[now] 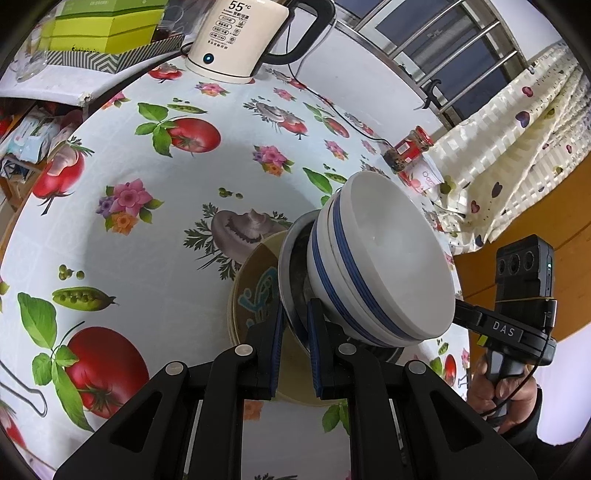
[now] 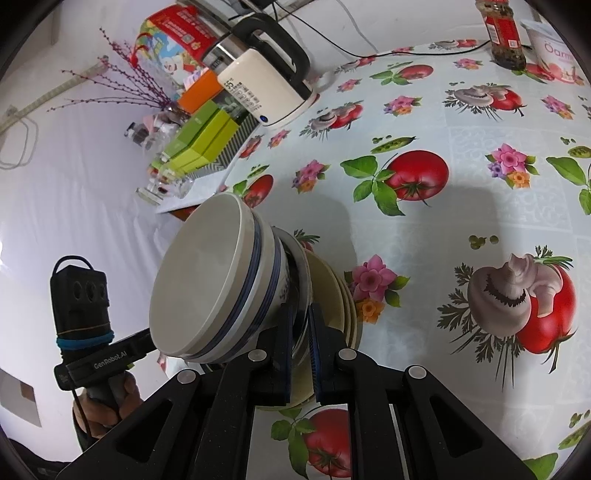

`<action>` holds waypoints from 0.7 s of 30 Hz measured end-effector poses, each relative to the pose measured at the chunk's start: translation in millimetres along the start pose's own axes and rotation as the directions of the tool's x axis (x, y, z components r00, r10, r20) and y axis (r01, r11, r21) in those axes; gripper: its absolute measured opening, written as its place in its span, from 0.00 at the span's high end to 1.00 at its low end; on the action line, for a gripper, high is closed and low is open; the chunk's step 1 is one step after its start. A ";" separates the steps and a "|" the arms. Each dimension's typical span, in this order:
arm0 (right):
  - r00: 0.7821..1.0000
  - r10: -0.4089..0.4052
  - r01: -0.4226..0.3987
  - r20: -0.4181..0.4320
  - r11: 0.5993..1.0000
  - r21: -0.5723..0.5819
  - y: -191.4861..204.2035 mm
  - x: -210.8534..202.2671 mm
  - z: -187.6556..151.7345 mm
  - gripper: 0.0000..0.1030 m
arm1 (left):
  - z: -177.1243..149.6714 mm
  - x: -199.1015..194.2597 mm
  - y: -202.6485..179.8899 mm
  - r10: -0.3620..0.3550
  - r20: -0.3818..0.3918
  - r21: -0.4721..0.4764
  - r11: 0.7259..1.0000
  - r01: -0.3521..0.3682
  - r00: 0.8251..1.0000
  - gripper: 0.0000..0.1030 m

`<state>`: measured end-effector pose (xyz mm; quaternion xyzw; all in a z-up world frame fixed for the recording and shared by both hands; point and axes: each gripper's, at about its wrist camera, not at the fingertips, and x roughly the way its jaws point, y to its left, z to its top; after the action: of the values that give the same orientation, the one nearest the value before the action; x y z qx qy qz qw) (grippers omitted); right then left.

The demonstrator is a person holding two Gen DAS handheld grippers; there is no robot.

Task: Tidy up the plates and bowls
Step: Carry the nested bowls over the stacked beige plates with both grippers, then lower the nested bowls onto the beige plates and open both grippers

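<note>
The stack of two blue-striped white bowls (image 1: 384,269) nested in a metal plate (image 1: 290,295) over cream plates (image 1: 251,291) sits upright on the table (image 1: 147,236), mouths facing up, stacking axis vertical. The left gripper (image 1: 295,332) has its jaws clenched on the metal plate's rim from one side, and the right gripper (image 2: 303,332) likewise clamps that rim from the opposite side. An electric kettle (image 1: 240,37), green boxes (image 1: 103,29), a sauce jar (image 1: 408,147) and a yogurt cup (image 2: 554,55) stand well apart toward the table's far edge.

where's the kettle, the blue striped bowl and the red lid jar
kettle (image 1: 236,37), left wrist view, cream body.
blue striped bowl (image 2: 207,273), right wrist view, inside surface.
red lid jar (image 1: 408,147), left wrist view, red label.
</note>
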<state>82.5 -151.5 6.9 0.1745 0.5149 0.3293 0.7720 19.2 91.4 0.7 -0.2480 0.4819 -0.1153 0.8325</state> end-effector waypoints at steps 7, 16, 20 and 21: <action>1.000 -0.011 0.011 -0.021 1.000 0.006 -1.7 5.8 -1.7 0.91 | -1.9 1.3 3.3 0.005 -0.007 -0.006 1.000 -0.005 1.000 0.88; 1.000 -0.017 0.017 -0.021 1.000 -0.008 0.7 6.3 -1.9 0.90 | -4.1 2.9 5.9 0.003 -0.012 -0.020 1.000 -0.003 1.000 0.88; 1.000 -0.018 0.018 -0.023 1.000 -0.009 0.6 6.2 -2.0 0.90 | -5.3 2.3 5.8 0.006 -0.010 -0.022 1.000 -0.006 1.000 0.88; 1.000 -0.019 0.019 -0.023 1.000 -0.010 1.9 7.0 -1.4 0.90 | -5.5 2.3 5.8 0.007 -0.009 -0.022 1.000 -0.007 1.000 0.88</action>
<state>82.3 -145.5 2.7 0.1621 0.5238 0.3266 0.7699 15.4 93.6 -6.3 -0.2547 0.4878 -0.1082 0.8280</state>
